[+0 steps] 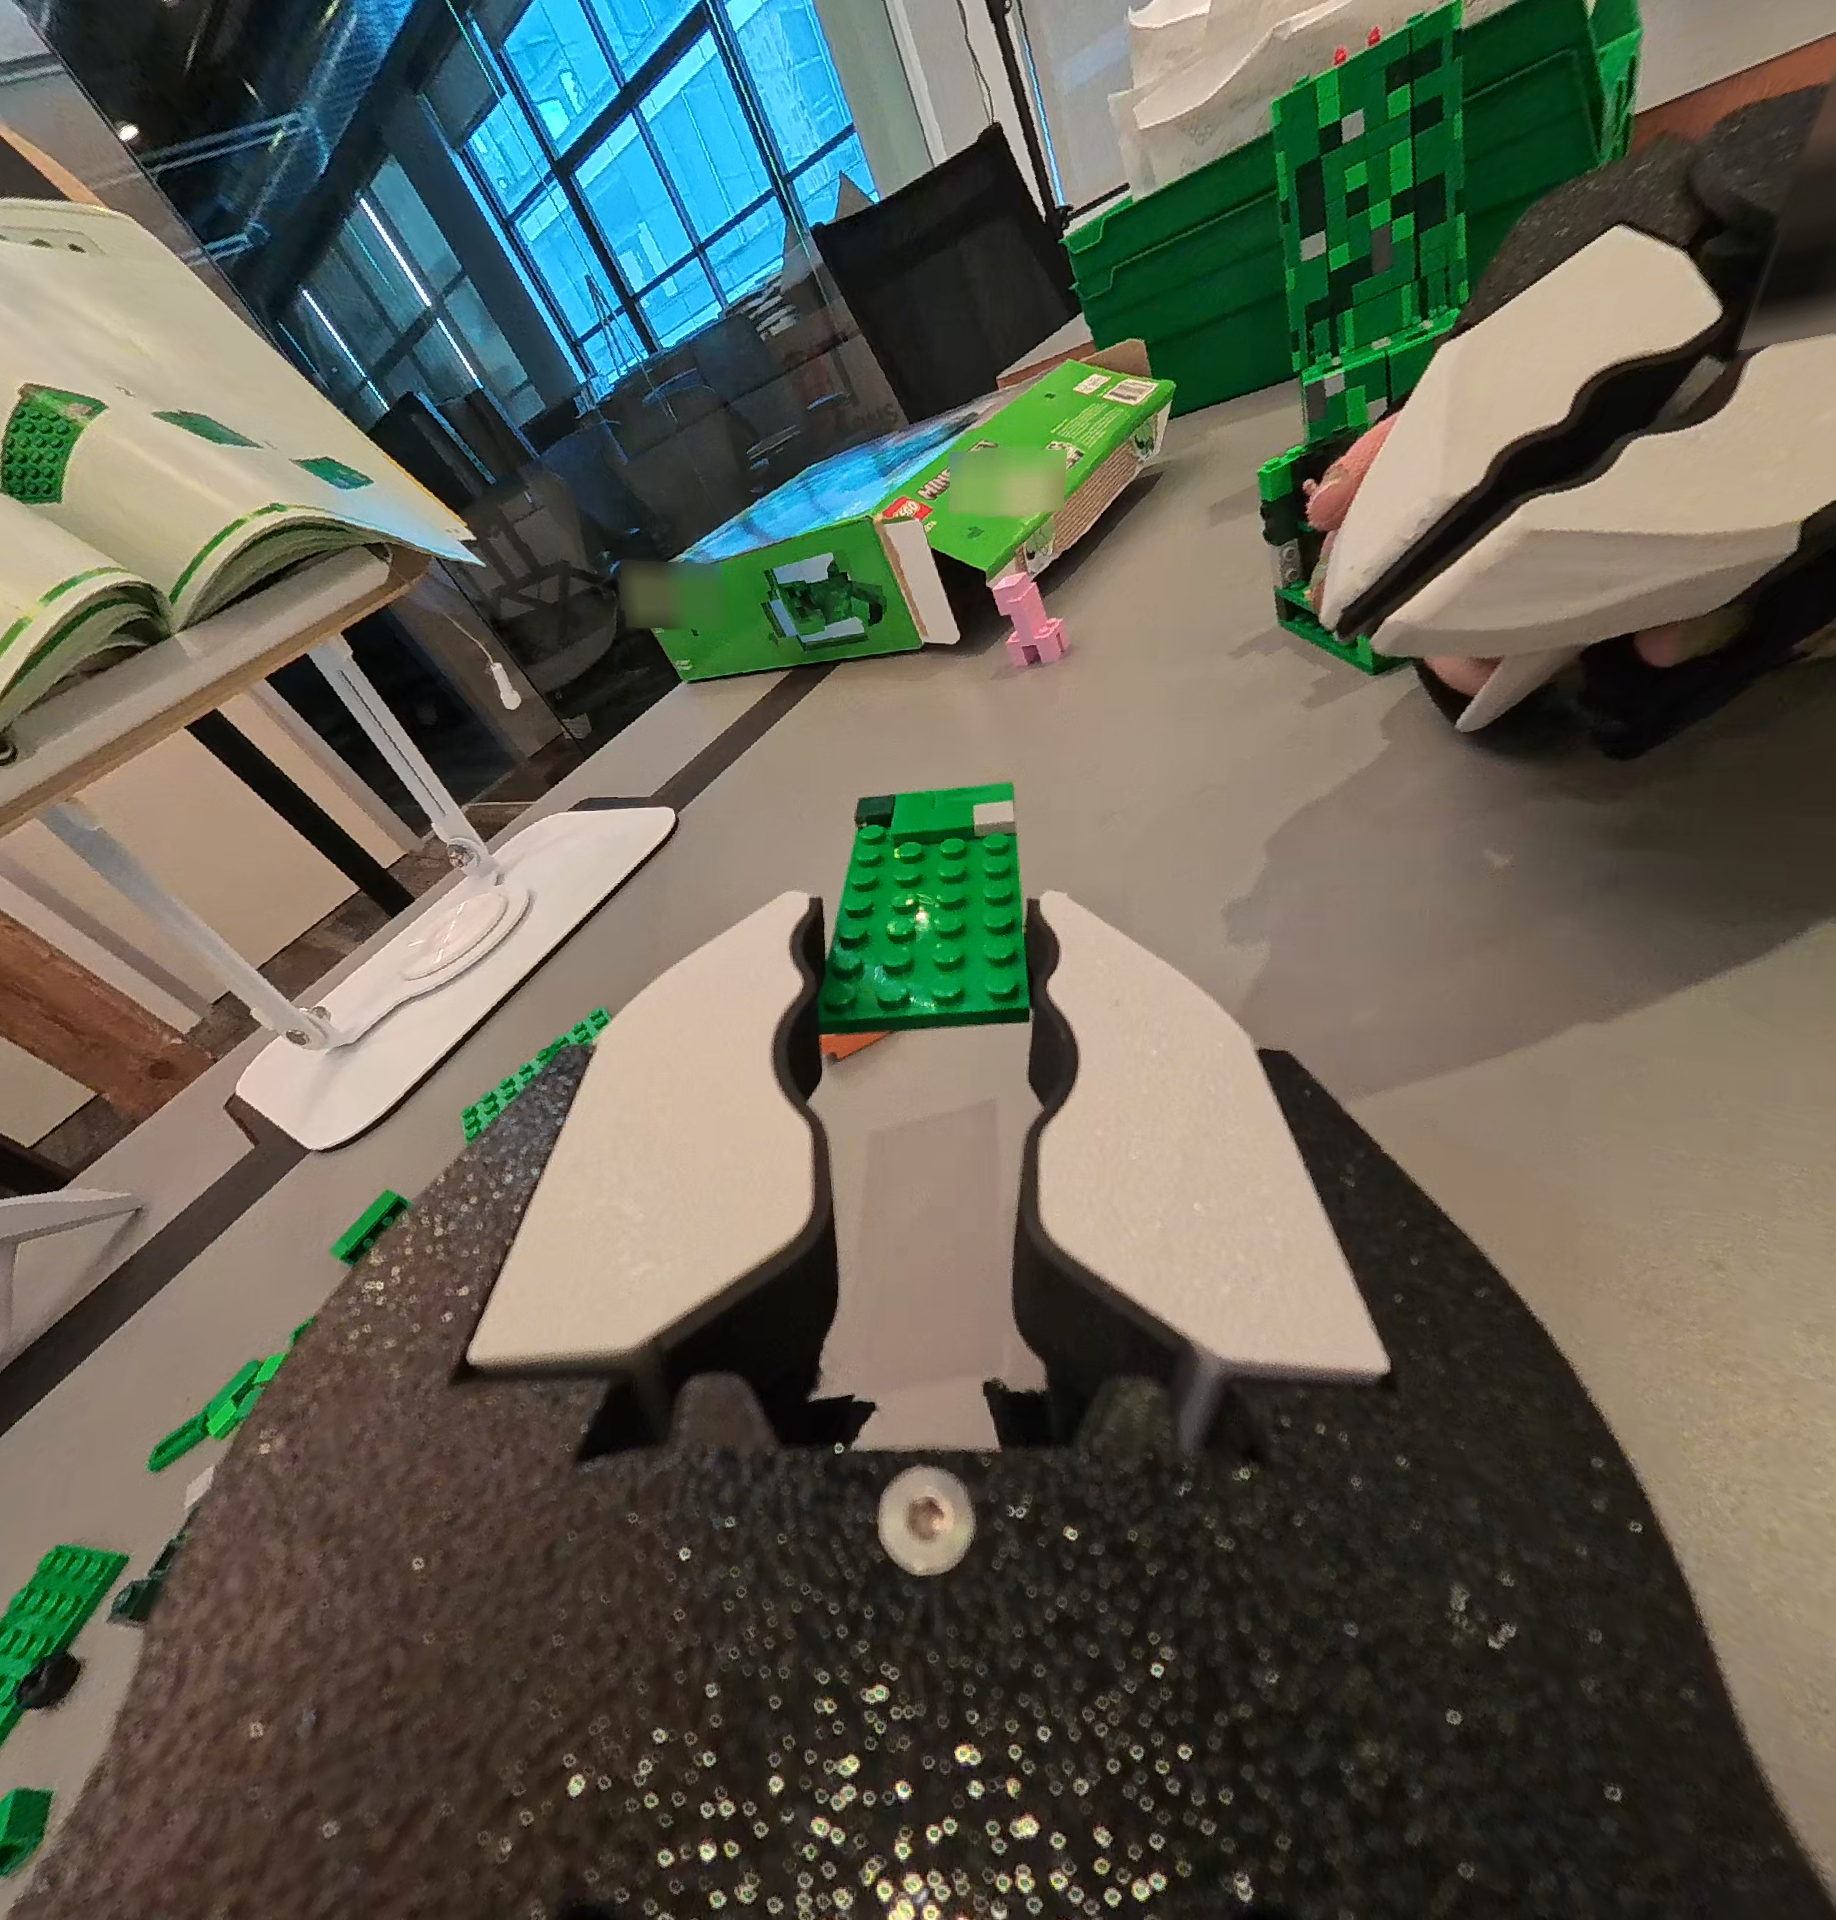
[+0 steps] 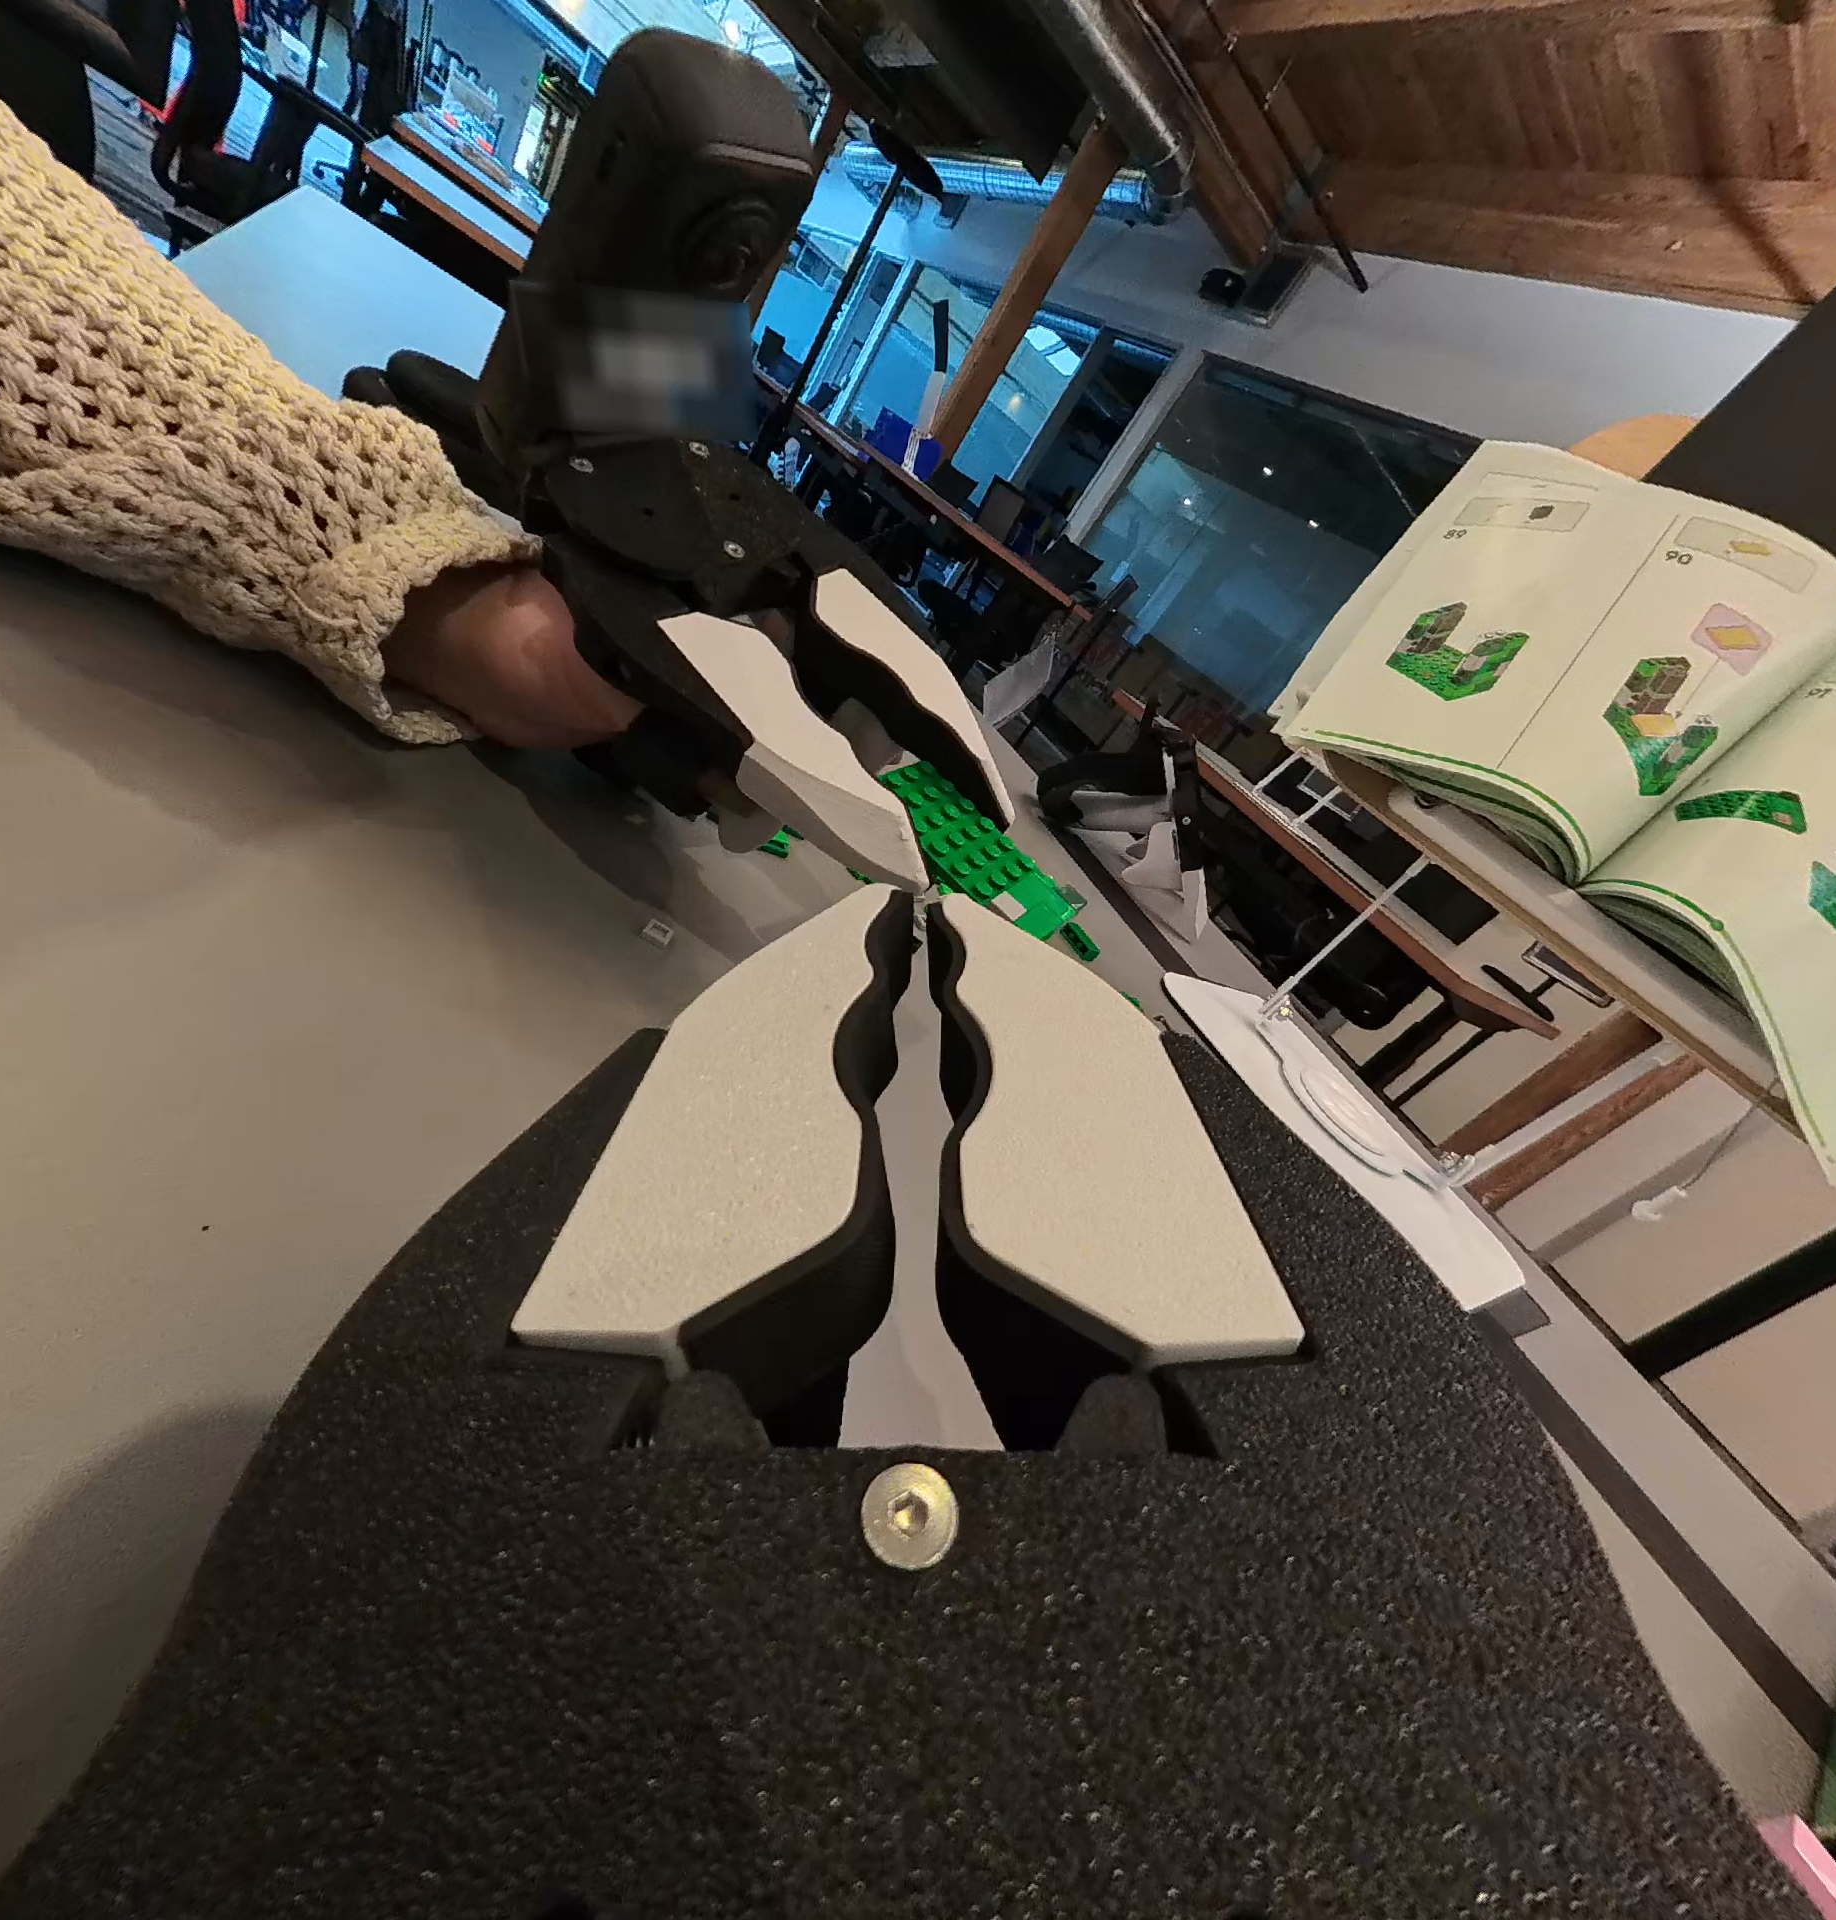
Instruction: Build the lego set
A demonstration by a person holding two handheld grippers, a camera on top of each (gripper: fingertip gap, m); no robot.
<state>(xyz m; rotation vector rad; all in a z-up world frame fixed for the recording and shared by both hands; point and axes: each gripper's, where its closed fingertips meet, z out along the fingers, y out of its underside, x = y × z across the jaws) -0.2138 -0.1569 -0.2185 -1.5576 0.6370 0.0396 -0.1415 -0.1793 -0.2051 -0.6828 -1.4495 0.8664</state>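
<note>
Left claw (image 1: pixel 926 914) up close, low over the grey surface (image 1: pixel 1516 1143), fingers spread about a plate's width, clamped on the two long edges of a green studded plate (image 1: pixel 929 935). Plate flat between the pads, an orange edge just peeking from under its near end. Far end of the plate topped with a row of smooth tiles (image 1: pixel 945 812): dark green, mid green, one pale grey at the right.

To the left along the surface edge, loose green pieces (image 1: pixel 368 1226) scattered in a ragged line, a larger studded green plate (image 1: pixel 20 1652) at the lower corner. Just beyond those, the white base of a book stand (image 1: pixel 457 966), carrying an open instruction booklet (image 1: pixel 114 499) above.

Farther out, middle distance: small pink blocky figure (image 1: pixel 1033 621) standing alone, green set box (image 1: pixel 914 530) lying on its side right behind it. Right side, the half-built green blocky model (image 1: pixel 1371 239) rising tall, green bins (image 1: pixel 1184 291) behind.

Right claw (image 2: pixel 922 909) nearly closed, only a thin slit between the tips, something tiny and pale pinched there — too small to tell what. Tips almost meeting the tip of the left claw, green plate visible just past them. Seen from the left camera, right claw tips down near the base of the model. Behind, a hand (image 2: pixel 509 665) in a cream knit sleeve (image 2: pixel 166 436) gripping the left handle.
</note>
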